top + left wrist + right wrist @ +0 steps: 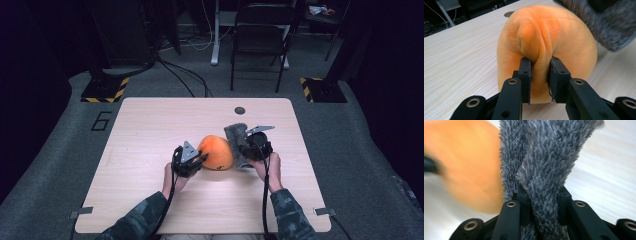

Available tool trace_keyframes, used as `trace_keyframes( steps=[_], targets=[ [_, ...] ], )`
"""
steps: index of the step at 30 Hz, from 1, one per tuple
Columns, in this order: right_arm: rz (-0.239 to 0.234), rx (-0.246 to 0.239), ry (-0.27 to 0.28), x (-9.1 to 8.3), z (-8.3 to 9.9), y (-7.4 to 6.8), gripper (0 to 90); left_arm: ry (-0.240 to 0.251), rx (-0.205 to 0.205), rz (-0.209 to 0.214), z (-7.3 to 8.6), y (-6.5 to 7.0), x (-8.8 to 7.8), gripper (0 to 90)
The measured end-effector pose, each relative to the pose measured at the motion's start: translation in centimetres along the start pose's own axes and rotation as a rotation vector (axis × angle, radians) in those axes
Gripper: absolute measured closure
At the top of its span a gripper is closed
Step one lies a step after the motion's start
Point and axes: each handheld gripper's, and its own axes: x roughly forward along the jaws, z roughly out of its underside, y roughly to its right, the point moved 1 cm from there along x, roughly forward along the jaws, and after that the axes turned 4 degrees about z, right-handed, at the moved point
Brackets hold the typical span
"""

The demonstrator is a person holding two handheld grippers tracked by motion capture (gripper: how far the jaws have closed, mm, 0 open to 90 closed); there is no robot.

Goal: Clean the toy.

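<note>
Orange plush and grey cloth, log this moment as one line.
left gripper: shut on orange plush | right gripper: shut on grey cloth | table: both resting

Pale wooden table [150, 150] with a round dark grommet hole [240, 110] near its far edge. Behind, on grey carpet [60, 150]: black folding chair [260, 35], loose cables [185, 75], two yellow-and-black striped stand bases [105, 90] [322, 90], number 6 [101, 120] marked at left.

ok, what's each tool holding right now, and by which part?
Left tool pinches a raised fold of the orange plush toy. Right tool clamps the grey fuzzy cloth on a bunched fold.
</note>
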Motion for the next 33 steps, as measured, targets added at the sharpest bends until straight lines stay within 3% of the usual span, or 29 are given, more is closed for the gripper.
trace_keyframes(
  steps=[3, 5, 8, 11, 14, 16, 19, 24, 27, 31, 32, 33],
  targets=[
    [-0.072, -0.04, -0.001, -0.1, -0.3, -1.5, 71.5, -0.005, 0.006, -0.002, 0.0, 0.0, -0.1, 72.4],
    [-0.053, -0.074, -0.035, 0.9, 0.0, -2.4, 71.5, 0.004, 0.002, -0.01, 0.0, 0.0, 0.0, 69.2],
    [-0.04, -0.052, -0.025, 1.8, 0.3, -2.0, 71.6, 0.027, 0.006, -0.003, 0.1, 0.0, -0.3, 55.1],
    [-0.023, -0.035, -0.015, 2.0, 0.2, -1.4, 71.5, -0.017, 0.04, -0.009, 0.6, 0.4, -0.3, 44.6],
    [-0.021, -0.024, -0.009, 2.1, 0.3, -1.2, 71.6, -0.035, 0.059, -0.024, 0.9, 0.7, 0.2, 41.4],
    [-0.023, -0.037, -0.005, 2.1, 0.3, -1.3, 71.6, -0.015, 0.072, -0.043, 0.9, 0.8, 0.6, 39.6],
    [-0.023, -0.038, -0.007, 2.1, 0.3, -1.3, 71.6, -0.002, 0.078, -0.034, 1.1, 0.8, 1.1, 48.9],
    [-0.021, -0.037, -0.002, 2.1, 0.4, -1.3, 71.6, 0.002, 0.091, -0.046, 1.0, 0.9, 1.1, 74.1],
    [-0.018, -0.028, -0.002, 1.9, 0.4, -1.0, 71.6, 0.006, 0.088, -0.039, 0.8, 1.0, 1.0, 78.7],
    [-0.02, 0.0, 0.026, 0.8, -0.2, -0.4, 71.7, 0.022, 0.037, -0.001, 0.0, 0.8, 0.2, 80.5],
    [-0.02, -0.016, 0.032, 0.3, -0.4, -0.3, 71.8, 0.025, 0.033, 0.004, -0.2, 0.8, 0.0, 80.7],
    [-0.023, 0.007, 0.05, -0.3, -0.7, -0.4, 71.8, 0.031, 0.013, 0.008, -0.4, 0.8, -0.2, 80.7]
  ],
)
